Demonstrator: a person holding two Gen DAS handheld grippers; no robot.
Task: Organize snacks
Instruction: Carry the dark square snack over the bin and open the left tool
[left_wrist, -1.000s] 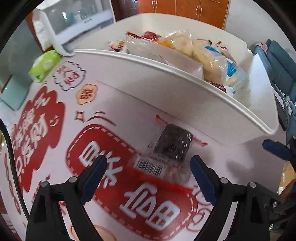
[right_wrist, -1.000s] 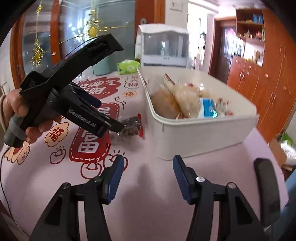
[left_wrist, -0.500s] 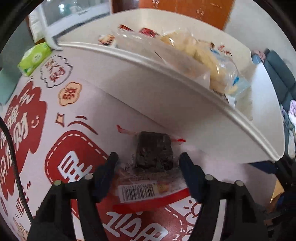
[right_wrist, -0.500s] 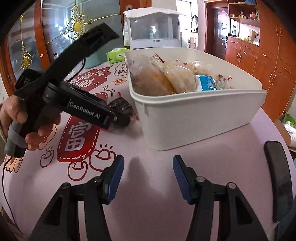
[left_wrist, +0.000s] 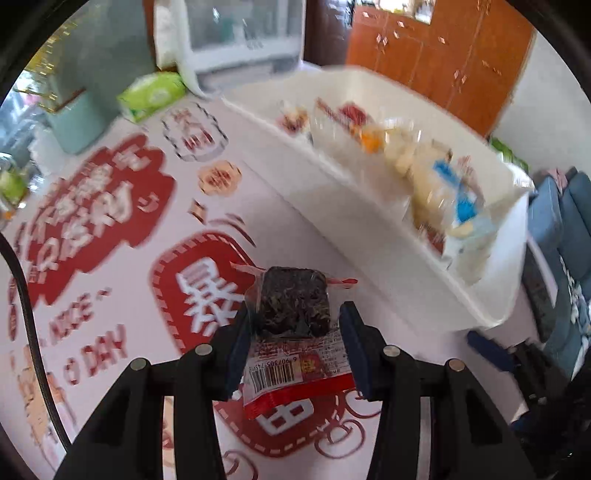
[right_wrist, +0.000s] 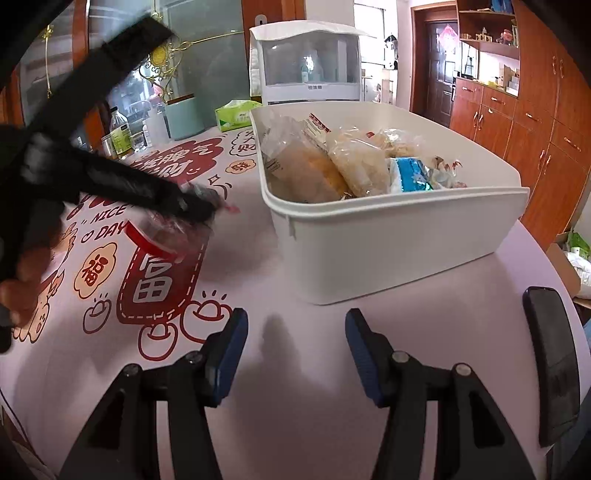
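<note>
A clear snack packet (left_wrist: 295, 369) with a dark square cake, a red band and a barcode sits between the blue pads of my left gripper (left_wrist: 294, 314). The jaws are closing, the pads press its sides, and it hangs above the tablecloth. In the right wrist view the same packet (right_wrist: 173, 236) dangles blurred from the left gripper (right_wrist: 199, 210), left of the white bin (right_wrist: 369, 240). The bin (left_wrist: 369, 221) holds several bagged snacks. My right gripper (right_wrist: 295, 343) stands open over bare tablecloth near the bin's front wall, with nothing between its fingers.
A black phone (right_wrist: 554, 365) lies at the table's right edge. Behind the bin stand a green tissue pack (right_wrist: 236, 114), a teal container (right_wrist: 184, 114), bottles (right_wrist: 120, 133) and a white appliance (right_wrist: 306, 62). A hand (right_wrist: 22, 280) holds the left gripper.
The left jaws narrowed around the packet and took hold of it. The packet then rose off the tablecloth with the gripper. The right gripper stayed open and barely moved.
</note>
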